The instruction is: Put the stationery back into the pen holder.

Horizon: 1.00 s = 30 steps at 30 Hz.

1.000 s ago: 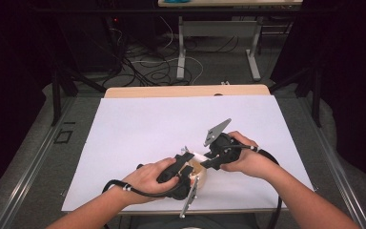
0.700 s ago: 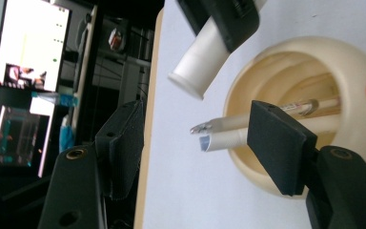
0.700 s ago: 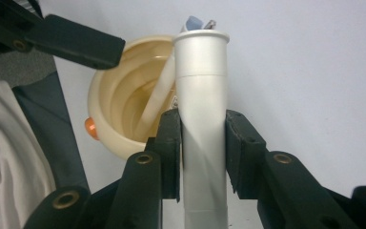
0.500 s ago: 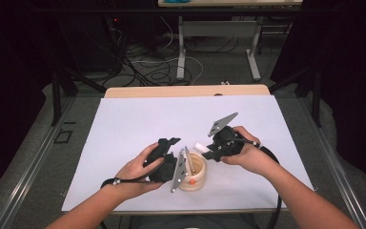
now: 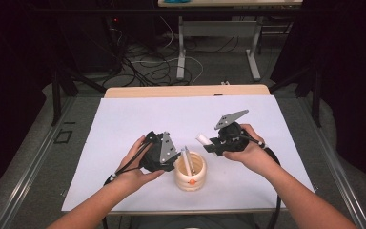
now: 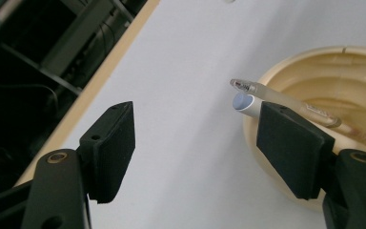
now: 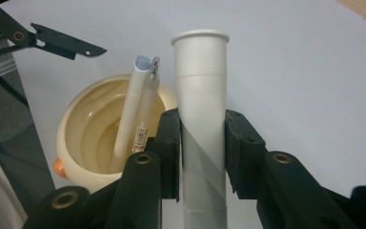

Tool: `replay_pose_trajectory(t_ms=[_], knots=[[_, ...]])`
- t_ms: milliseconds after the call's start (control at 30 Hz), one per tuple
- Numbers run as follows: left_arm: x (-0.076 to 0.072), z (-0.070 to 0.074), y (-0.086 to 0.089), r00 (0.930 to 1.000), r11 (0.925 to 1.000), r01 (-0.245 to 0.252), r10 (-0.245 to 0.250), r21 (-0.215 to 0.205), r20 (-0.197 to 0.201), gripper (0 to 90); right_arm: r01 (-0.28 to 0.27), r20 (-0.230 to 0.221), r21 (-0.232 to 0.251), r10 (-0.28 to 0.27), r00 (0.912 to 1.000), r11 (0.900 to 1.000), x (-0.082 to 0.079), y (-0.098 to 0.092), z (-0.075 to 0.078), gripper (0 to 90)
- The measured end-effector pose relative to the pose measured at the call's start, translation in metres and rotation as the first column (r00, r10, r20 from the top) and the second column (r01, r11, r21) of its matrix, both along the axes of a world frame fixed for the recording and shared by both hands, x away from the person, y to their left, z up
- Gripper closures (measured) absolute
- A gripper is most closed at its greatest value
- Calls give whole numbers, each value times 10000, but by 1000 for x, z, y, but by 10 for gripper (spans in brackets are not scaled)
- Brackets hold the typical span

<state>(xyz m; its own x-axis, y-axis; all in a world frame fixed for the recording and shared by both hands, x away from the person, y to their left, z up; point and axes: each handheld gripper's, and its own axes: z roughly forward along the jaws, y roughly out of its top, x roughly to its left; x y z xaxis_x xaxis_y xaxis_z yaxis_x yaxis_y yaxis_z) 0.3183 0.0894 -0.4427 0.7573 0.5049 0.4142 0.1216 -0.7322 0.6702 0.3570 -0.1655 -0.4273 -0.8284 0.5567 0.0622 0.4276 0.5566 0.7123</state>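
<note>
A white sheet (image 5: pixel 124 124) covers the bench. Near its front edge, about midway along, stands a cream cup (image 5: pixel 190 172) with two pens (image 5: pixel 187 160) leaning inside. Just beside the cup, the left gripper (image 6: pixel 195 143) has just been opening its jaws, nothing between them. The right gripper (image 7: pixel 202 152), on the cup's other side, clamps a white tube (image 7: pixel 201 90).
</note>
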Motion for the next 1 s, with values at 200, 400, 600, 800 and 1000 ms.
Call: replay_pose_trajectory(t_ms=[200, 400, 600, 800, 1000], knots=[[9, -5, 10, 9889, 9885, -681, 490, -1351, -1400, 281, 243, 402, 516, -264, 9988, 9984, -4, -3, 2, 697], [15, -12, 18, 9791, 9777, -1143, 808, -1763, -1866, 270, 537, 829, 1259, -645, 9945, 9906, -7, -3, 5, 697], [25, -17, 31, 9502, 9290, -2095, 1198, -3051, -2877, 239, 590, 908, 1947, -778, 9928, 9791, -10, -1, 6, 697], [36, -21, 46, 9104, 8518, -3108, 1393, -4217, -3896, 213, 571, 1000, 2524, -847, 9914, 9659, -15, 2, 3, 697], [42, -23, 58, 8759, 8031, -3808, 1543, -4584, -4572, 171, 764, 985, 3083, -1117, 9889, 9482, -19, 1, -2, 697]])
